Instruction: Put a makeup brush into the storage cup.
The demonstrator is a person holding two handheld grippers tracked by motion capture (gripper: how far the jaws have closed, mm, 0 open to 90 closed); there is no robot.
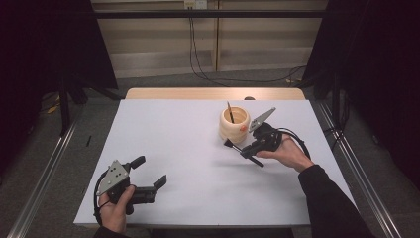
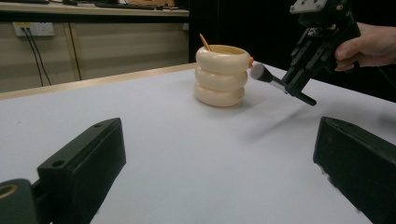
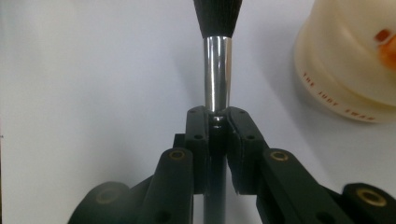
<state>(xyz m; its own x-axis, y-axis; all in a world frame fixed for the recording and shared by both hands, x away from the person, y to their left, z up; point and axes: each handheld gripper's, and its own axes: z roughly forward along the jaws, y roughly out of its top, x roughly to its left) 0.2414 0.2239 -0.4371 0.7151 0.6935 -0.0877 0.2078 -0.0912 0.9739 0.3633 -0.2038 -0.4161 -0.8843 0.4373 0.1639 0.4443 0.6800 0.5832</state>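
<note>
Wide-parted jaws of my left gripper (image 1: pixel 148 174) idle low over the white table (image 1: pixel 188 163), my right gripper (image 1: pixel 246 150) clamped on a makeup brush (image 3: pixel 217 60), bristles just beside the cream ringed holder (image 1: pixel 234 124), a brush handle (image 1: pixel 230 113) standing inside.

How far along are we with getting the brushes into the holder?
One brush already stands in the cream holder. The right tool is shut on a makeup brush, its bristle end close beside the holder, not yet inside. Left: lift it over the rim and drop it in. The left tool is open, holding nothing.
</note>
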